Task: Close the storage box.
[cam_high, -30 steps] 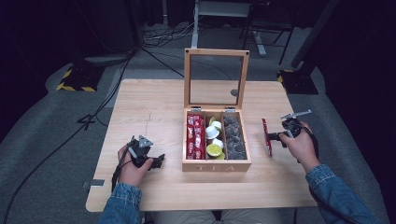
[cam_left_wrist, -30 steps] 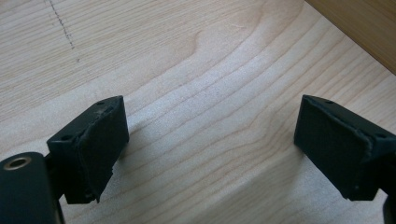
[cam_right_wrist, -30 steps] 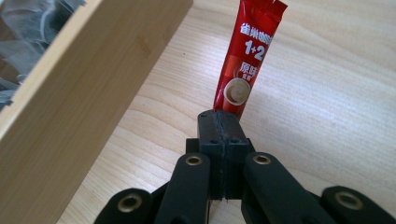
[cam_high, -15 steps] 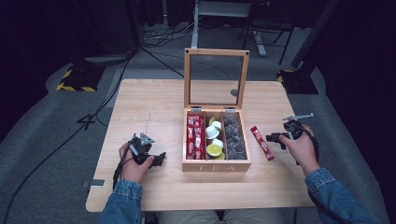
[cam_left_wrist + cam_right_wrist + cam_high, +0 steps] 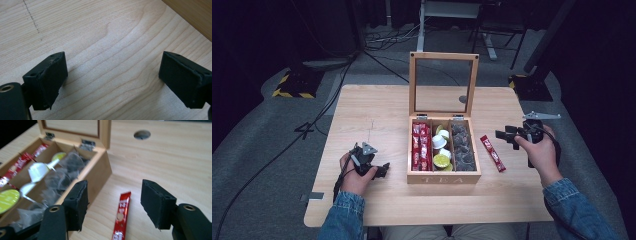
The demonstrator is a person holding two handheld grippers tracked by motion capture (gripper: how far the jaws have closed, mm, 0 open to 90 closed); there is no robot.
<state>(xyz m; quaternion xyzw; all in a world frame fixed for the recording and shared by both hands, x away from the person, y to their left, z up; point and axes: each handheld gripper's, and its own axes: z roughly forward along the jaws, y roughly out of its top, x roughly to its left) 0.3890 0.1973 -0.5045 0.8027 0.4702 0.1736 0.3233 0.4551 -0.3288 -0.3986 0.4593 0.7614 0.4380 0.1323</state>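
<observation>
Two grippers work over a pale wooden table (image 5: pixel 377 107) that stands on grey carpet in a dark room, with cables trailing across the floor behind it and a yellow-and-black striped base off its far left corner.

Near the front left corner, the left gripper (image 5: pixel 383 169) lies low in the person's hand, jaws spread wide over bare wood (nothing between them, as the left gripper view shows), pointing toward the wooden tea box (image 5: pixel 443 177). That box sits at the middle of the table near the front edge, its glass-paned lid (image 5: pixel 443 85) standing upright at the back. Its left compartment holds red sachets (image 5: pixel 419 145), the middle one white and yellow-green capsules (image 5: pixel 441 150), the right one dark grey tea bags (image 5: pixel 460 147).

Just right of the box, clear of its wall, a single red stick sachet (image 5: pixel 492 152) lies flat on the table. Its long axis runs from far to near, its near end angled toward the right edge.

Beside the right edge, the right gripper (image 5: pixel 501 135) hovers in the person's hand, released and holding nothing. In the right gripper view its jaws stand well apart with the red stick sachet (image 5: pixel 121 217) lying on the table between and beyond them, untouched.
</observation>
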